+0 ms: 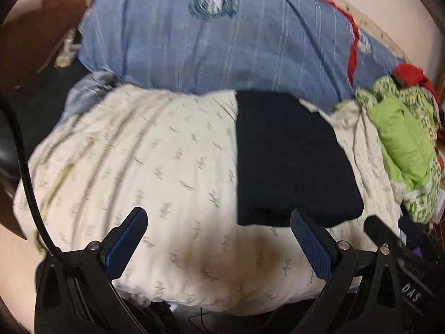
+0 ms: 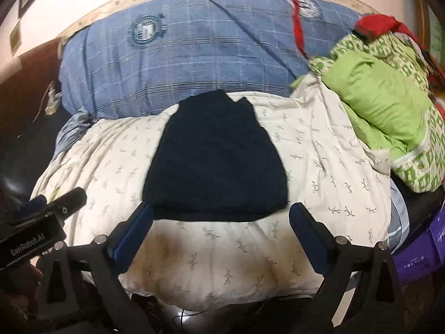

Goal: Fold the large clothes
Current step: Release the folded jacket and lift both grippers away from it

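A dark navy garment [image 1: 289,161] lies folded flat on the white leaf-print quilt [image 1: 155,167]; it also shows in the right wrist view [image 2: 217,161] on the same quilt [image 2: 319,172]. My left gripper [image 1: 219,233] is open and empty, hovering above the quilt, just left of and before the garment's near edge. My right gripper [image 2: 221,228] is open and empty, its fingertips either side of the garment's near edge, above it. The right gripper's body shows at the left wrist view's right edge [image 1: 389,242]; the left gripper's body shows in the right wrist view [image 2: 41,222].
A blue plaid duvet [image 2: 194,55] is bunched behind the quilt. A green patterned pile of cloth [image 2: 389,105] with red fabric [image 2: 378,25] on top lies at the right. A purple box [image 2: 422,253] sits low right. Dark floor [image 1: 36,117] lies to the left.
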